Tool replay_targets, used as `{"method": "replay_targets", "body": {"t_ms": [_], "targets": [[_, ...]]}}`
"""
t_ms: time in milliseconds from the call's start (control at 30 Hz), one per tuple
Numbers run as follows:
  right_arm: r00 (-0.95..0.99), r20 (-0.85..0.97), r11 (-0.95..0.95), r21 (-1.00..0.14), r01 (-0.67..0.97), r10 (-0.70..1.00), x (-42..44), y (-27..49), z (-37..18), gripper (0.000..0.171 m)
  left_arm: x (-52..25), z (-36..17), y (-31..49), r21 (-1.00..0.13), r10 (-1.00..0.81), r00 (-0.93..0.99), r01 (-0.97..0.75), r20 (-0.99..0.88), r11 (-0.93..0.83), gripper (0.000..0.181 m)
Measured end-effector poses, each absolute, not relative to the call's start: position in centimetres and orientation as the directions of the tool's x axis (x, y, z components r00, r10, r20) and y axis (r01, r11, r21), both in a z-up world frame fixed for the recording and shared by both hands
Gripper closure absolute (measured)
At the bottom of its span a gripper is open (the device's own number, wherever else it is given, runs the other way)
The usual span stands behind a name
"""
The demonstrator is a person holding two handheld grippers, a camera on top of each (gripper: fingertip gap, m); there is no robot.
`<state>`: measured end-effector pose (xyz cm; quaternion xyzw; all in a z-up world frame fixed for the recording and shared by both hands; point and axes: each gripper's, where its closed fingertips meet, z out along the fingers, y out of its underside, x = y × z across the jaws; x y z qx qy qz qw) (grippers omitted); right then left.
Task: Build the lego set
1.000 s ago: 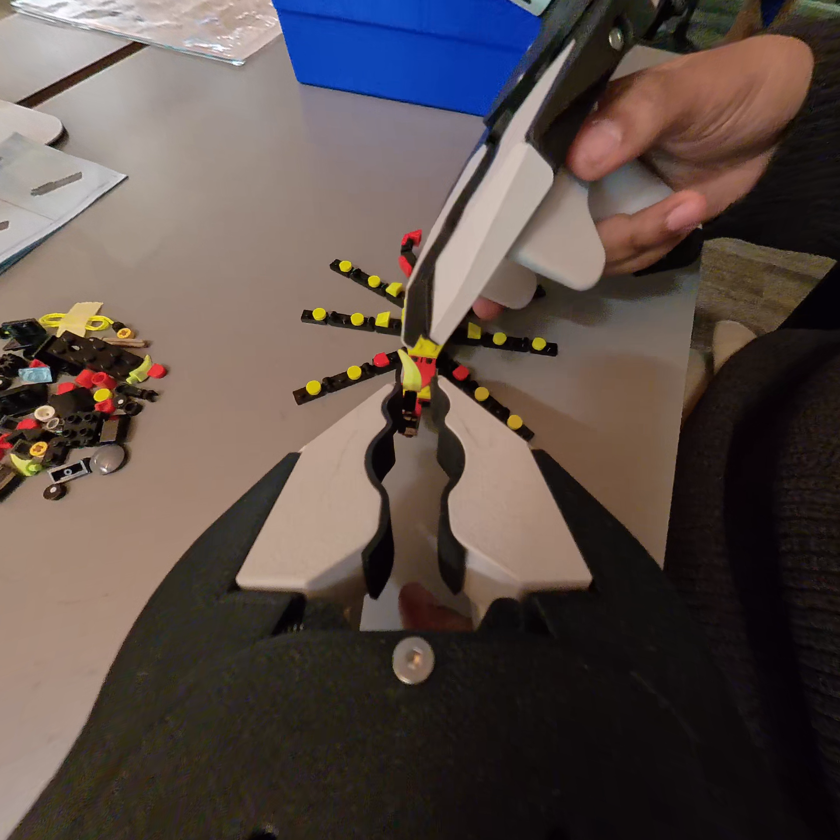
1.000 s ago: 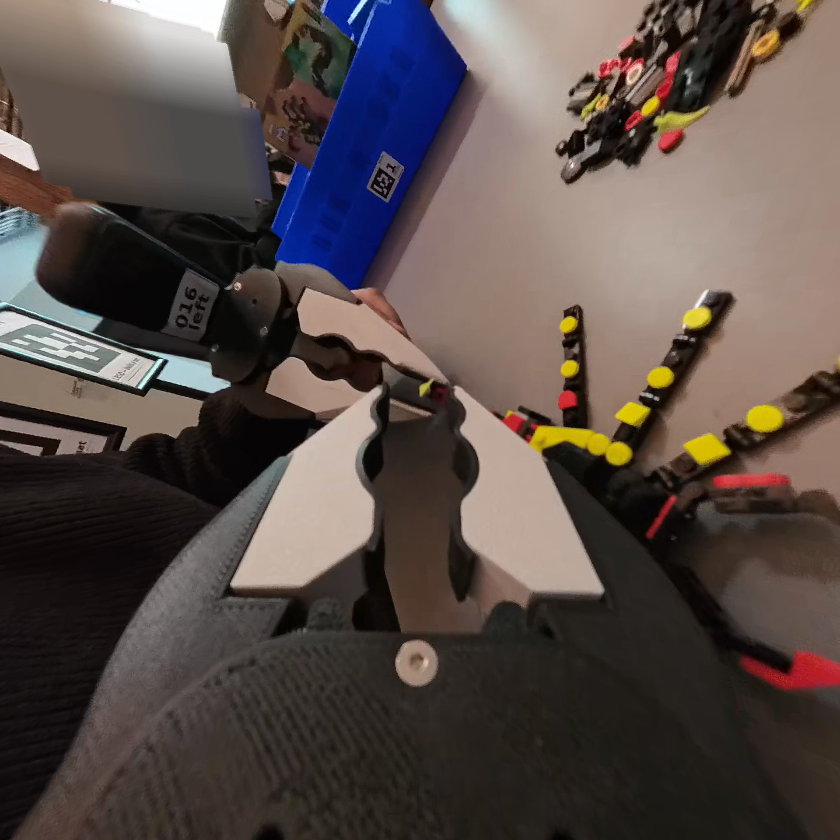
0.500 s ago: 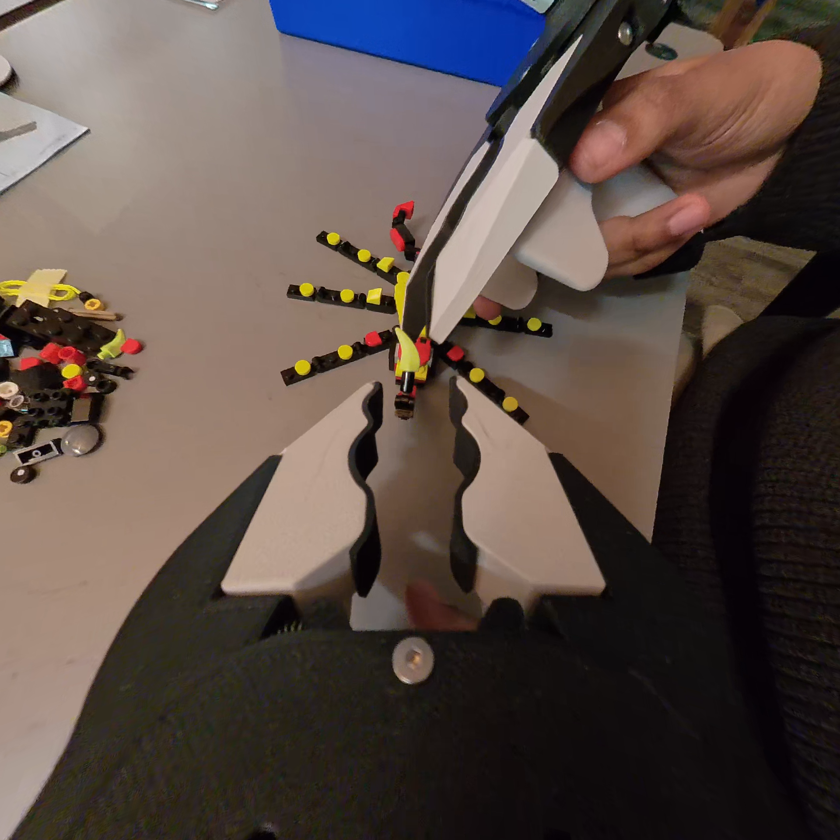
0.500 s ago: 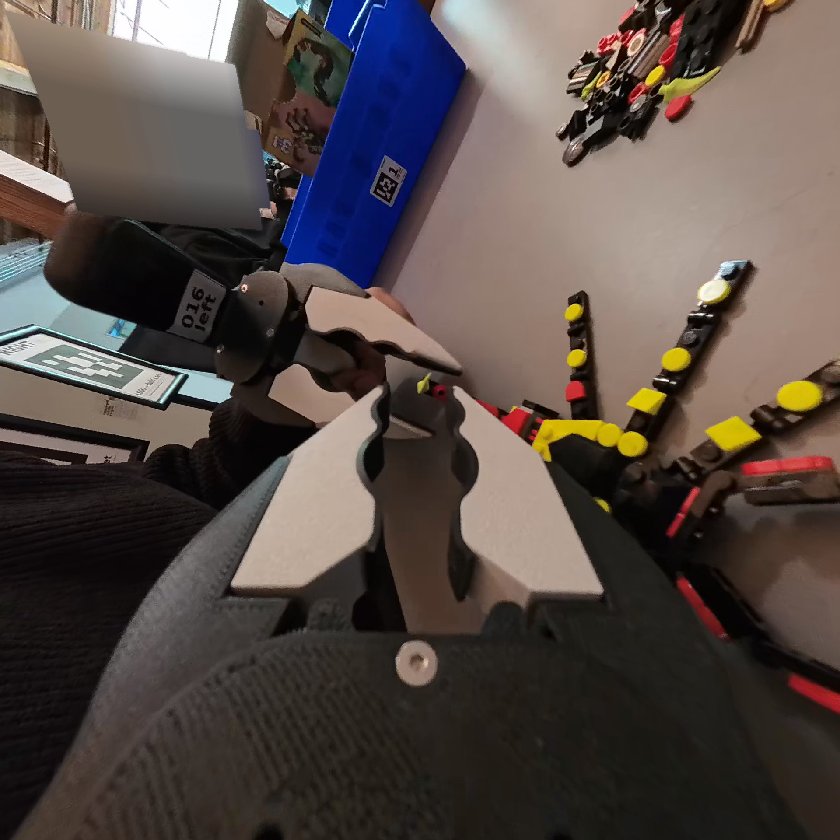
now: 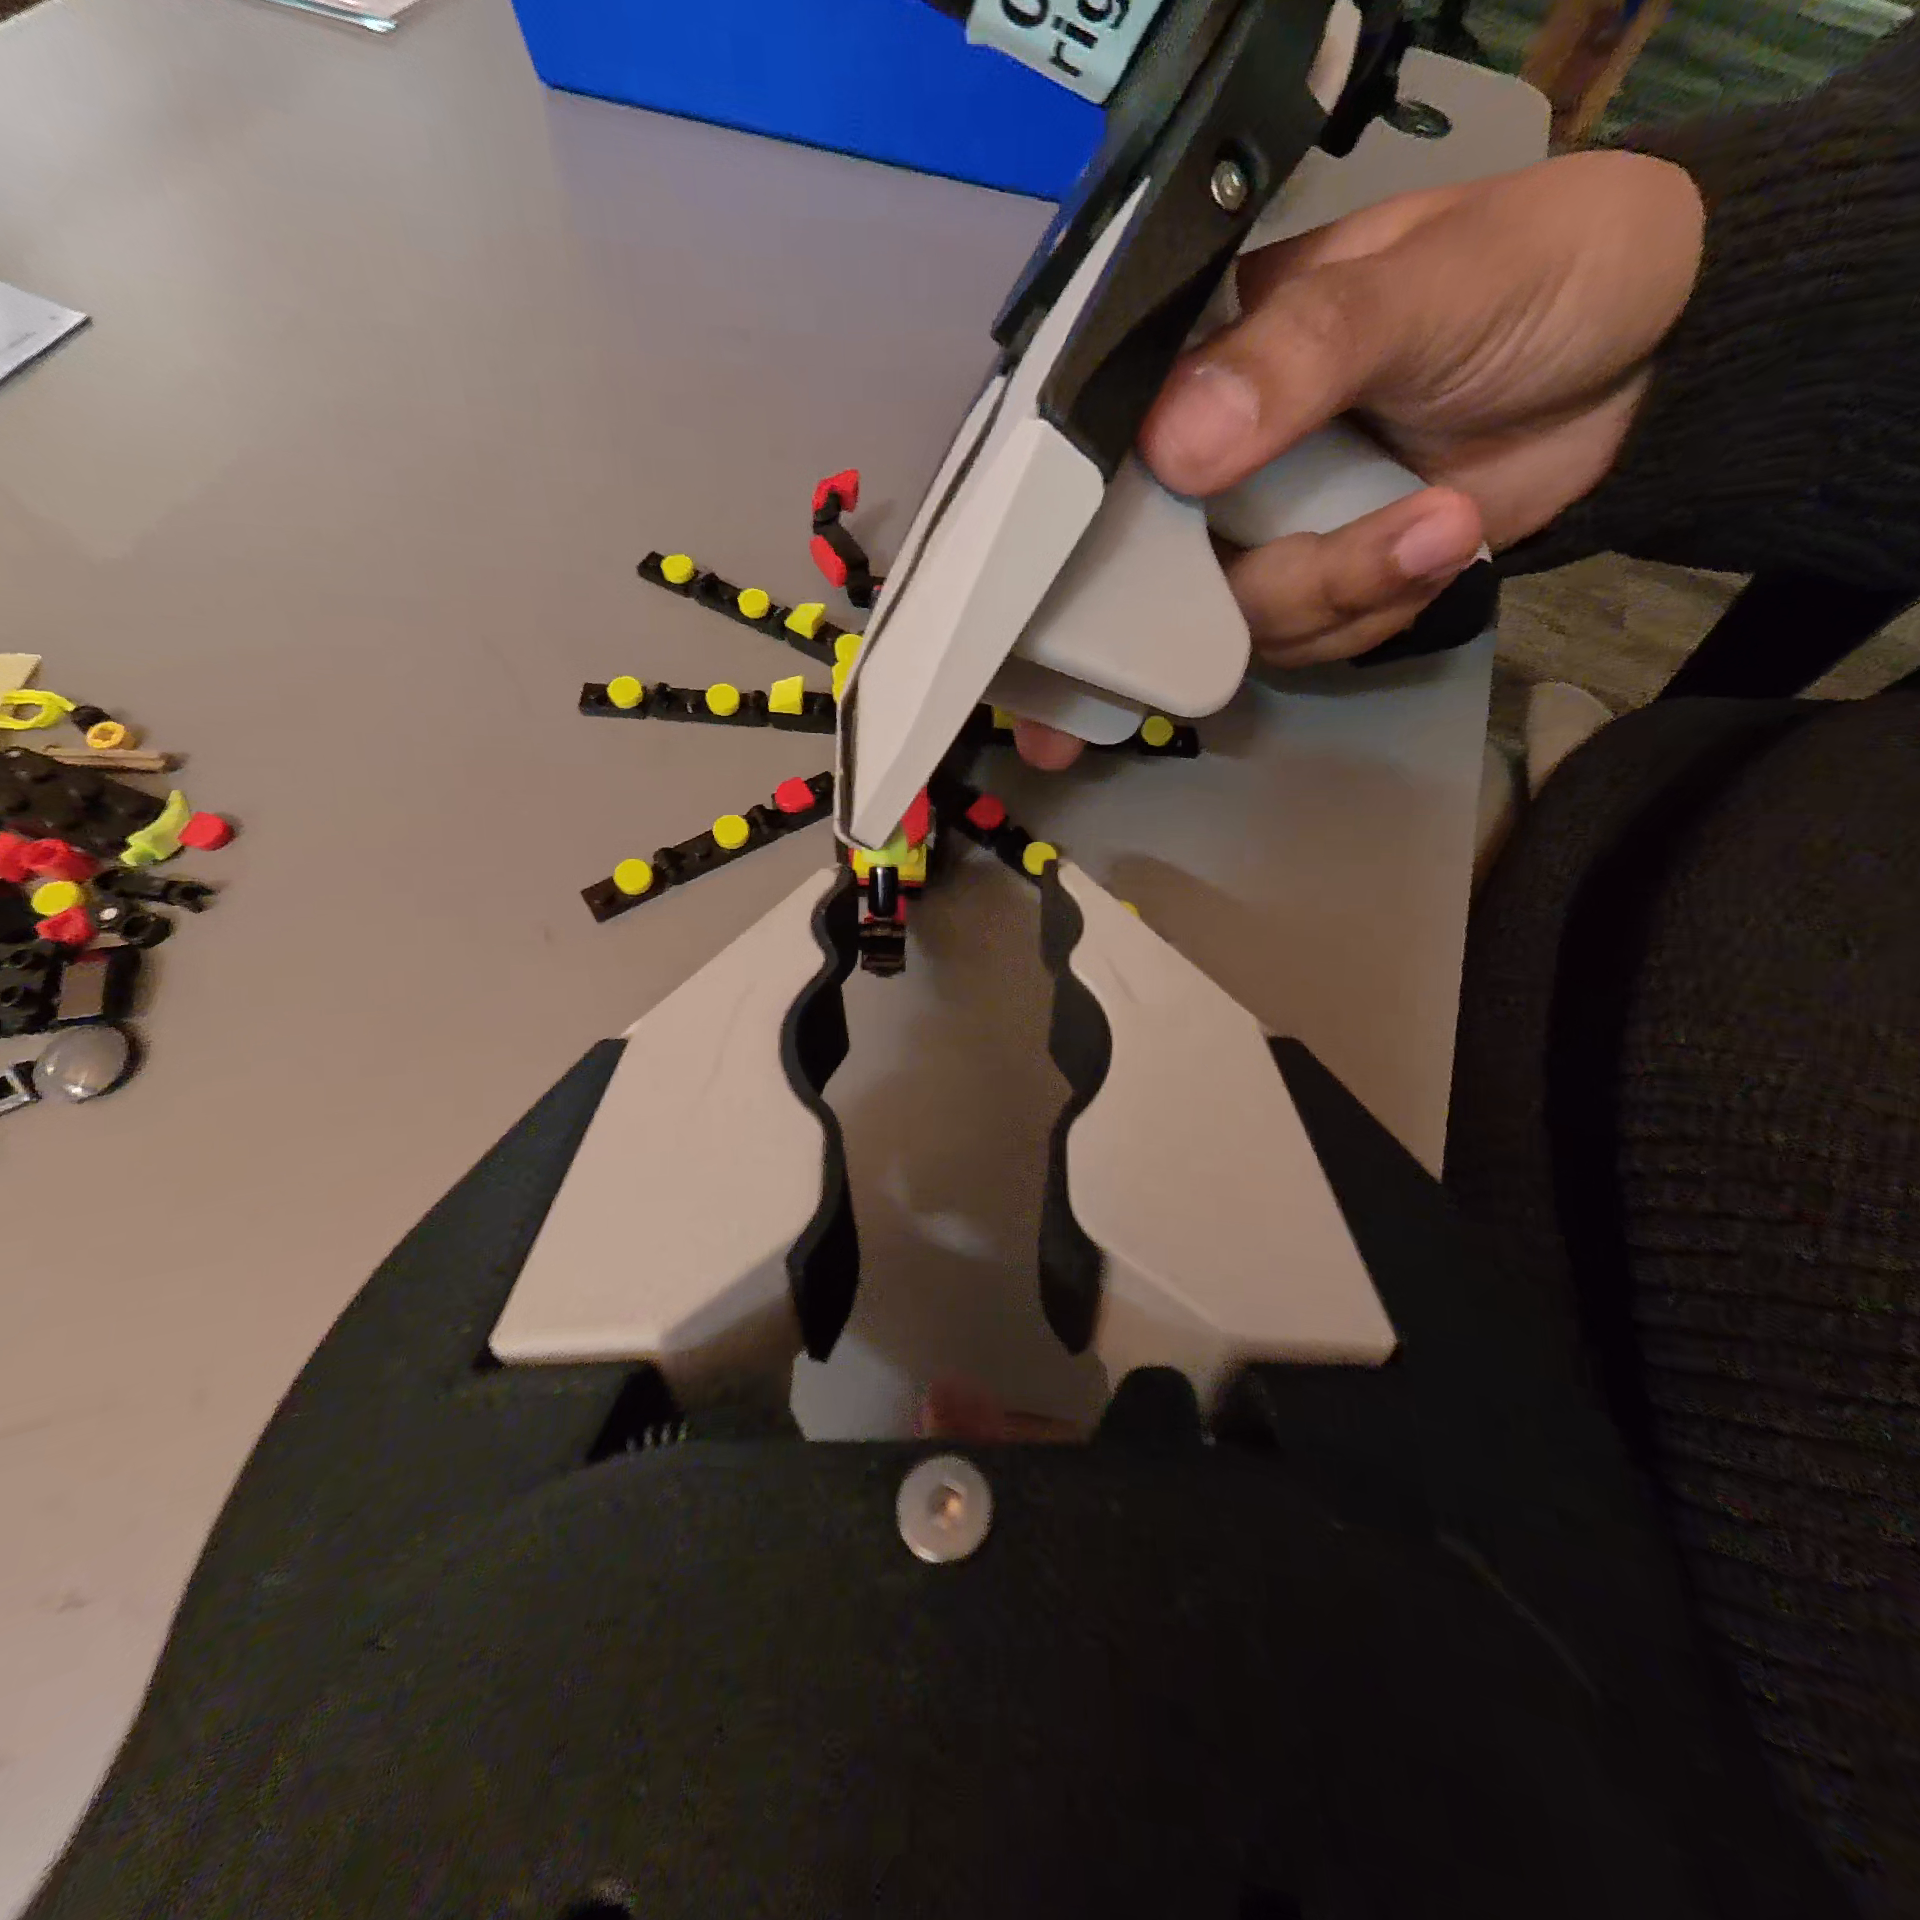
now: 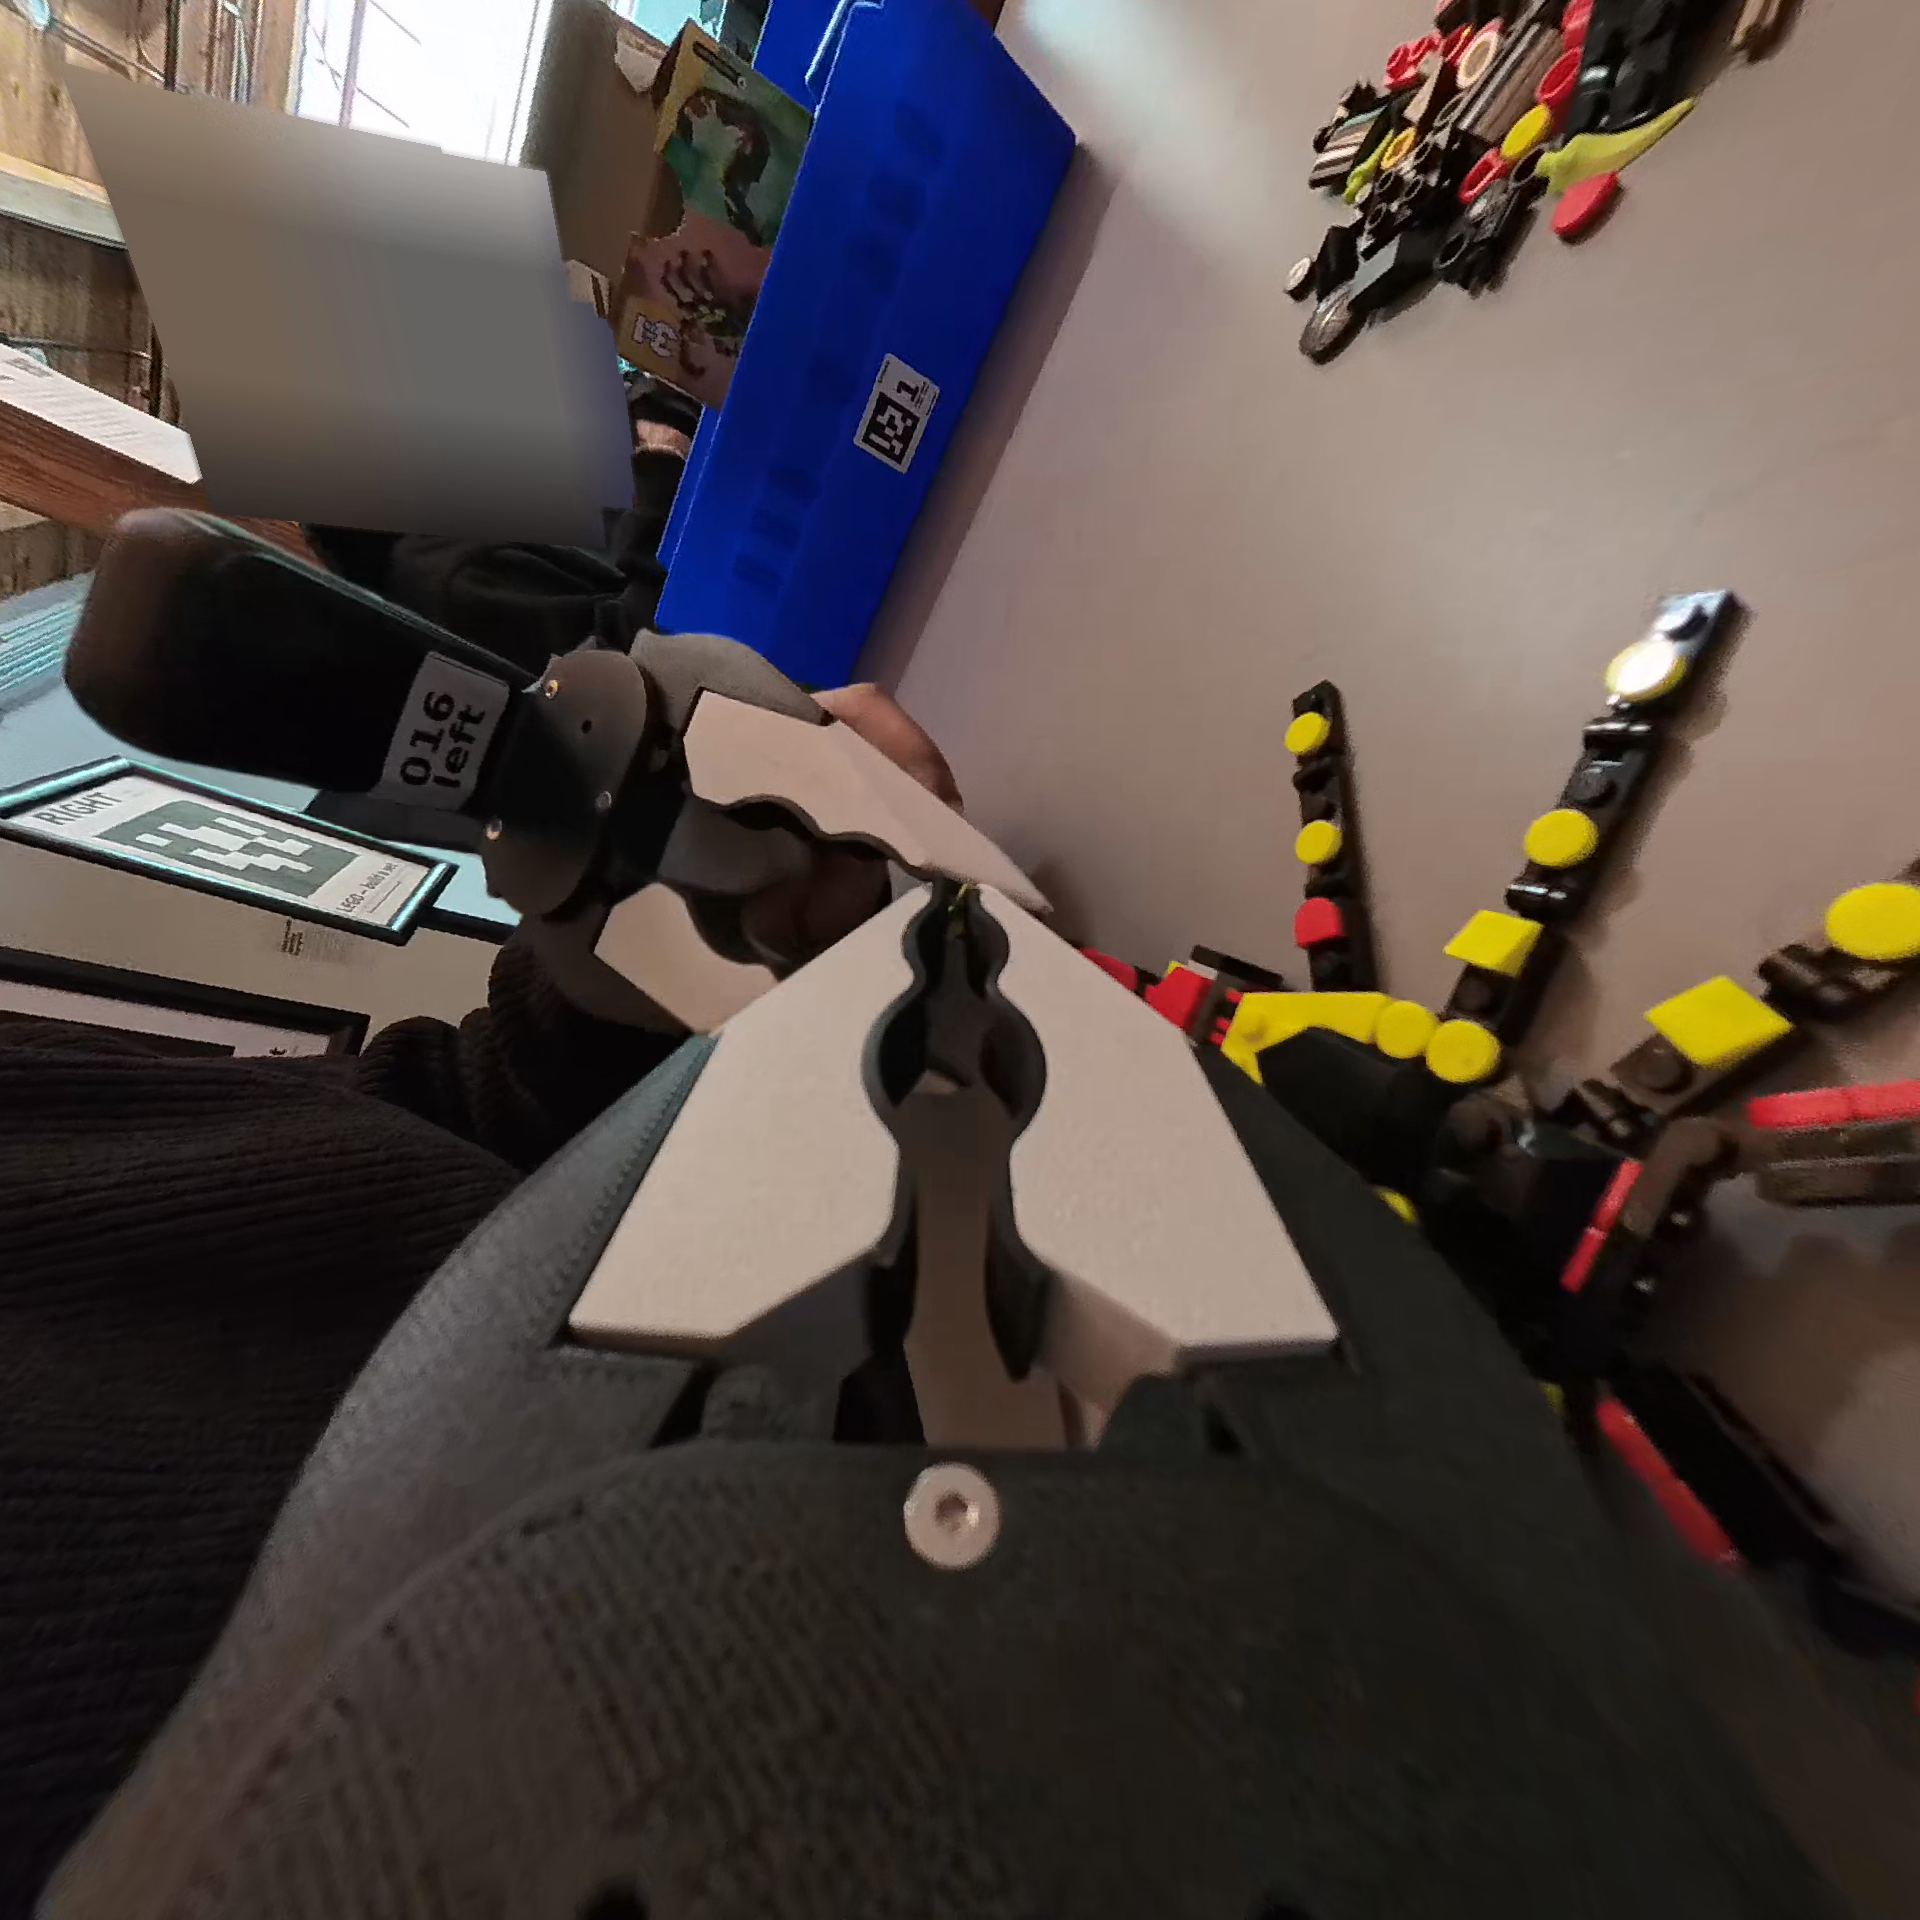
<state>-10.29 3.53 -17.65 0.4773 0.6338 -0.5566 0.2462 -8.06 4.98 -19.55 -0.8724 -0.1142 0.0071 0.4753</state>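
We see the left gripper [image 5: 940,883] spread wide, the brick spider [image 5: 883,883] between its tips, body axis running 12 to 6 o'clock. The right gripper [image 5: 854,831] is pinched narrow on its yellow top.

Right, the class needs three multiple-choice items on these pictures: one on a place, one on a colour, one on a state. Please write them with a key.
1. In the left wrist view, where does the pile of loose bricks lie?
A. left of the brick model
B. on top of the model
C. on the floor

2. What colour is the box behind the model?
A. red
B. blue
C. green

3. How does the left gripper stand?
A. open
B. shut
C. out of view

Key:
1 A, the pile sits off to the model's left.
2 B, its wall is plainly blue.
3 A, a wide gap shows between its fingers.
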Motion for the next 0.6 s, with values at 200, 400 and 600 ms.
{"method": "replay_targets", "body": {"t_ms": [200,400,600], "targets": [[-0.448,-0.834,-0.04,-0.484,0.874,0.322,-10.1,4.0,-17.4,0.17,-8.9,-19.1,4.7,-0.838,0.252,0.958,0.248,0.138,-0.485,0.147],[-0.455,-0.836,-0.038,-0.488,0.872,0.308,-10.1,4.3,-17.1,0.169,-8.7,-17.9,4.9,-0.858,0.228,0.951,0.291,0.21,-0.423,0.155],[-0.453,-0.842,-0.024,-0.48,0.877,0.293,-9.7,4.0,-17.1,0.17,-8.7,-18.3,5.0,-0.853,0.233,0.955,0.273,0.184,-0.445,0.162]]}}
